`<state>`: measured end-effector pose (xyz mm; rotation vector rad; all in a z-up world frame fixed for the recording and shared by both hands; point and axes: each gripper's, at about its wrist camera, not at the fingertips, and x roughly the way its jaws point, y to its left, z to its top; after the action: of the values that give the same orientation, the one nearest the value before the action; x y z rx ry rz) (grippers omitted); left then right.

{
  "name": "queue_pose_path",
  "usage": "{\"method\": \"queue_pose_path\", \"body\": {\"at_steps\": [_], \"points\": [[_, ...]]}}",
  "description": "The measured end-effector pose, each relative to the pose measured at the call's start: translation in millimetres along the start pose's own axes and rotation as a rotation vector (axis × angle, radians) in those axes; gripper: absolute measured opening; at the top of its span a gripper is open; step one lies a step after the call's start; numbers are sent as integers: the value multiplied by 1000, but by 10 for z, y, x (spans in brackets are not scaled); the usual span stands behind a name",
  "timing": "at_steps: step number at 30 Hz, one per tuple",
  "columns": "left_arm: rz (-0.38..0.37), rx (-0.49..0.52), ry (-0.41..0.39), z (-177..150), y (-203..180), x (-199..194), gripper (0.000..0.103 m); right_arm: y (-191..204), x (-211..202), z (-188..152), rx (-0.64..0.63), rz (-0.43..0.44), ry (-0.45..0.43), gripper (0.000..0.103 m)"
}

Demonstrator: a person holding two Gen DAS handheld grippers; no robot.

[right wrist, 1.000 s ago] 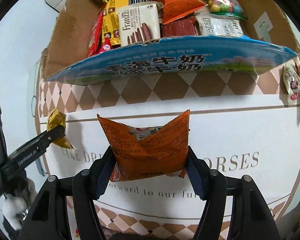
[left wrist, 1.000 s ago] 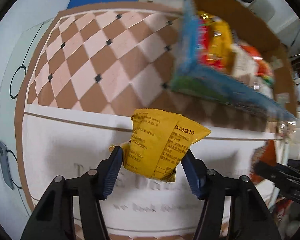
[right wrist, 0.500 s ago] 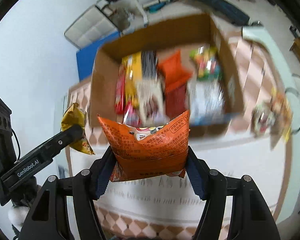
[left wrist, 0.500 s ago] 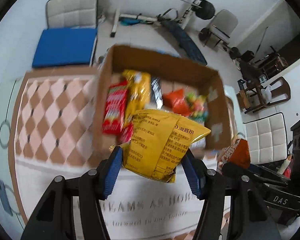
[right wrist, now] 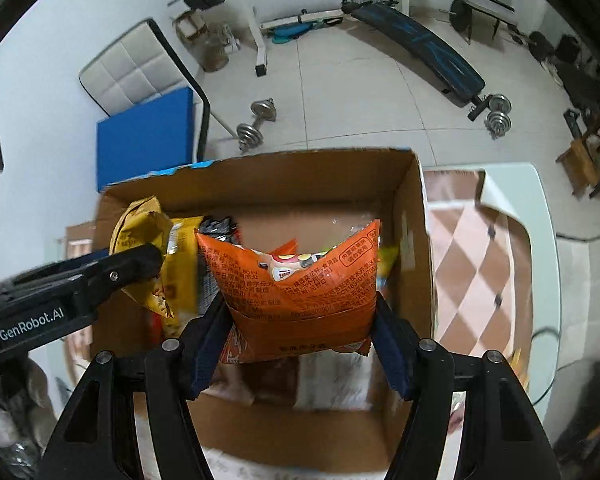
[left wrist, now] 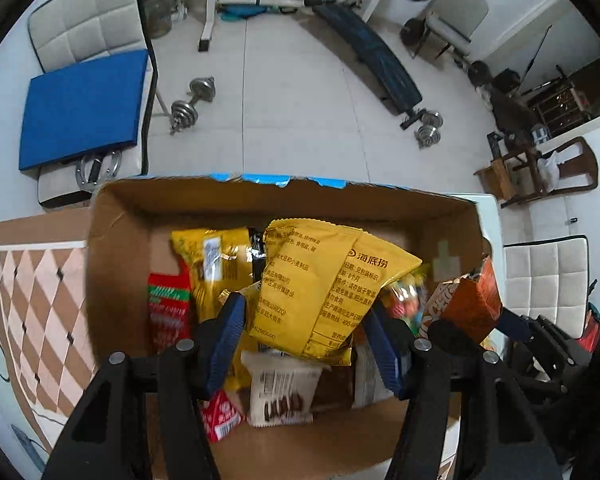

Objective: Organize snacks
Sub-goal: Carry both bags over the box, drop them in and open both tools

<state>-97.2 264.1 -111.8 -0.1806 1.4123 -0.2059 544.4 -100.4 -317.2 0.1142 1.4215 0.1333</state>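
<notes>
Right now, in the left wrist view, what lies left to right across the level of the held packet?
Checkered tablecloth → cardboard box left wall → red snack packet → yellow packet held in the left gripper → orange packet → white chair.

yellow snack bag: puffy, up over the cardboard box | orange snack bag: creased, over the box too | box: open, holding many snacks
</notes>
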Motion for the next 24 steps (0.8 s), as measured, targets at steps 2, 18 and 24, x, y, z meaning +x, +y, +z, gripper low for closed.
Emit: {"method": "queue_pose_path", "body": {"at_steps": [2,18,24], "points": [[-5,7,29,72,-28,137,57,-2,130,113,-29,-19,13,69],[52,60,53,114,-219,351,95,-22,432,285,-59,-50,87,97],[83,41,-19,-72,-188,183,95,-65,293,97,-24,-48,73,97]]}}
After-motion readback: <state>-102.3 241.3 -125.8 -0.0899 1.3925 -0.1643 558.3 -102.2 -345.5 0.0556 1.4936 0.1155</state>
